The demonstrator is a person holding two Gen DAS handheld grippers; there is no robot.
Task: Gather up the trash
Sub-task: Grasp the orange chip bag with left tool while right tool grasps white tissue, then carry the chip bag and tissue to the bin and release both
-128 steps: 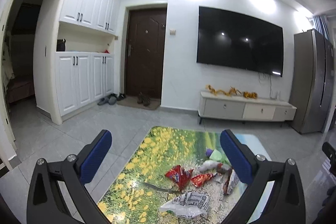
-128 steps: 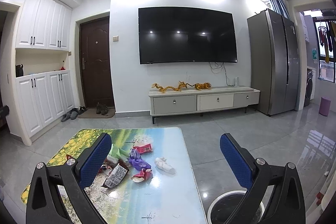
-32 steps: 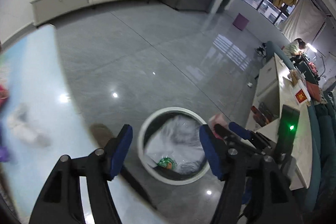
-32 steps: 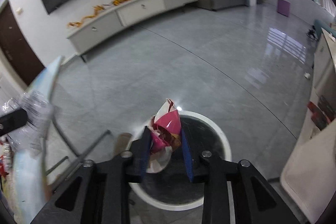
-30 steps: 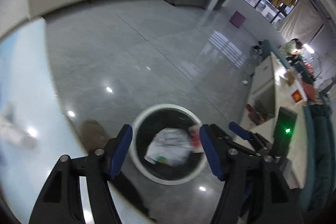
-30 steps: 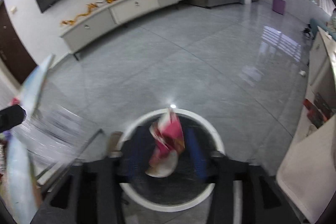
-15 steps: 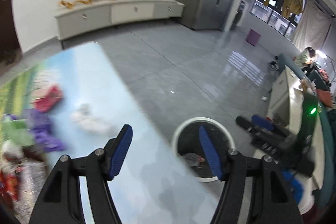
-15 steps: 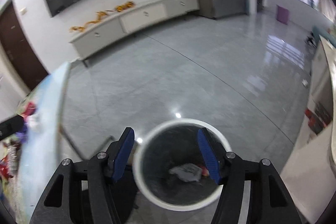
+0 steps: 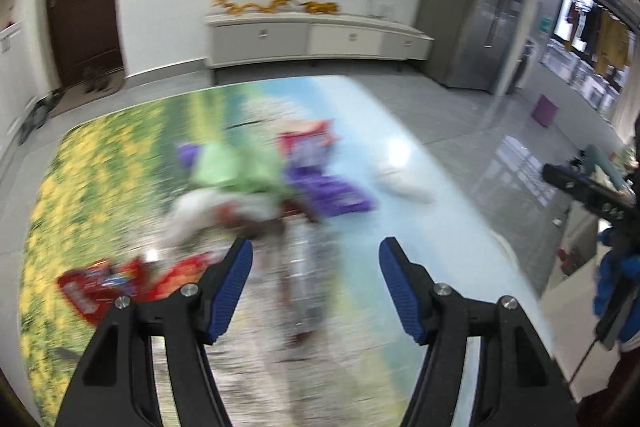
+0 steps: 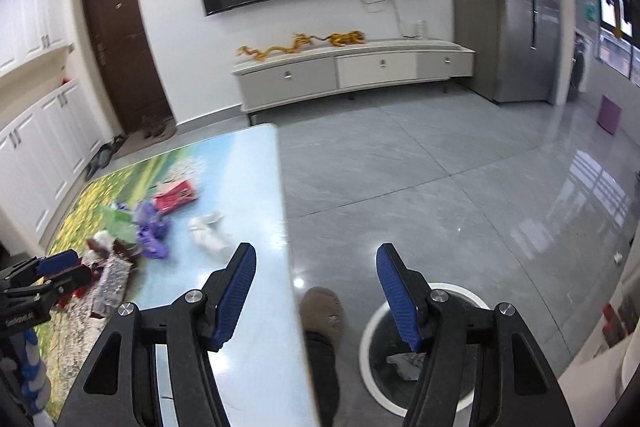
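Left wrist view: left hand-held gripper (image 9: 316, 281) swung back from trash bin (image 10: 370, 339) to desk (image 9: 460, 251), jaws apart, empty. Right hand-held gripper (image 10: 316, 291) also apart, empty; pink wrapper dropped. Remaining wrappers (image 9: 276, 179) mid-frame, next pickup likely.

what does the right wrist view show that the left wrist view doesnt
Only the right wrist view shows the white-rimmed bin on the floor with trash inside, a brown slipper beside the table edge, and the left hand-held gripper.

Only the left wrist view shows the red wrappers at the table's near left.

Both show the flower-print table, purple wrapper, white tissue, TV and cabinet.
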